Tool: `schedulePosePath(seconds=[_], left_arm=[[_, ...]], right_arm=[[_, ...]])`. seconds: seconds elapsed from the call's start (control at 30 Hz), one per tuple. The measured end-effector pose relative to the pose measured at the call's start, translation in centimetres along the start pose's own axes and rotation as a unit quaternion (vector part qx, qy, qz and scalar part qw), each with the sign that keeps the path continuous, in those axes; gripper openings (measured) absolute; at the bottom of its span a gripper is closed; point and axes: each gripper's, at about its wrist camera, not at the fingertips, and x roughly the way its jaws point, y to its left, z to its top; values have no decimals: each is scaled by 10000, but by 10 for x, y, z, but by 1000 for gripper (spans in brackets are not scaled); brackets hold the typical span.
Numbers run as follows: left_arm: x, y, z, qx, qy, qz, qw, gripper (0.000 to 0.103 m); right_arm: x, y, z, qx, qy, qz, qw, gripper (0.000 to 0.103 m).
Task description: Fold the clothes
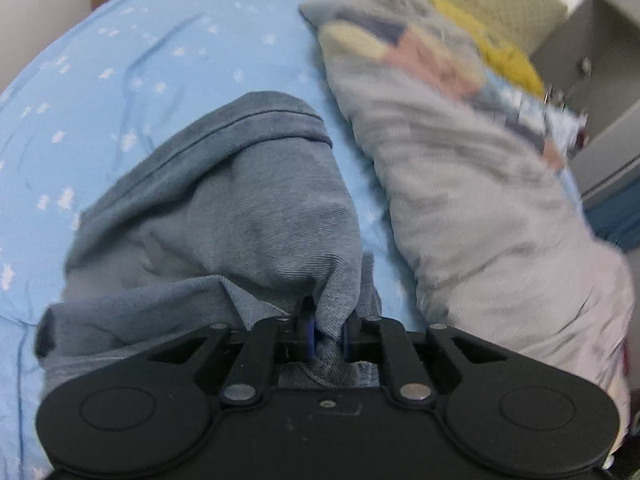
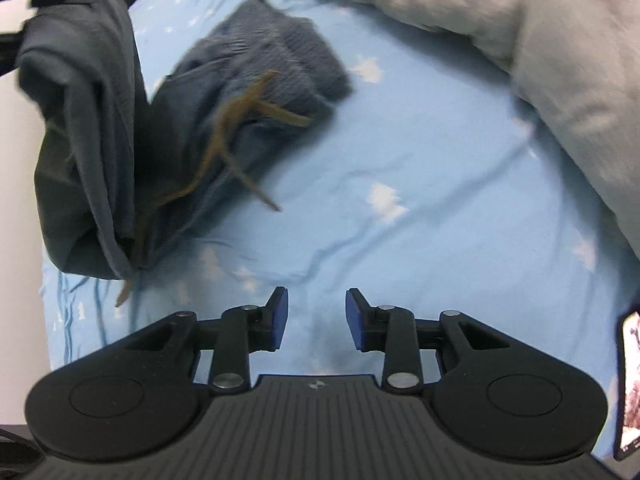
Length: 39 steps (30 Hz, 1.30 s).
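Observation:
A blue-grey denim garment (image 1: 224,208) lies bunched on the light blue bed sheet (image 1: 120,60). My left gripper (image 1: 328,332) is shut on a fold of it, and cloth fills the space between the blue pads. In the right wrist view the same garment (image 2: 92,140) hangs lifted at the left, with tan drawstrings (image 2: 236,120) dangling and its ribbed end (image 2: 288,60) resting on the sheet (image 2: 400,160). My right gripper (image 2: 316,316) is open and empty, just above the sheet, to the right of the garment.
A grey quilt with a coloured print (image 1: 460,140) lies bunched along the right of the bed; it also shows at the top right in the right wrist view (image 2: 520,20). A grey cabinet (image 1: 600,60) stands beyond it. A phone (image 2: 630,384) lies at the right edge.

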Motion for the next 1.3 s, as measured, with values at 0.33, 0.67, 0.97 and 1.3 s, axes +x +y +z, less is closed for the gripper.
schedulePosePath(seconds=[0.33, 0.67, 0.97, 1.3], left_arm=[[50, -56, -44, 1285, 585, 309, 9895, 41], [-21, -11, -55, 1263, 457, -487, 9897, 69], [-74, 109, -50, 730, -71, 286, 9969, 69], [-38, 165, -48, 1010, 98, 658, 9927, 69]], right_arm=[[-24, -38, 8, 221, -221, 135, 9994, 41], [-75, -48, 45, 138, -764, 172, 9968, 43], [-95, 58, 141, -1310, -1298, 626, 9809, 41], [-7, 142, 192, -2556, -573, -119, 9650, 41]])
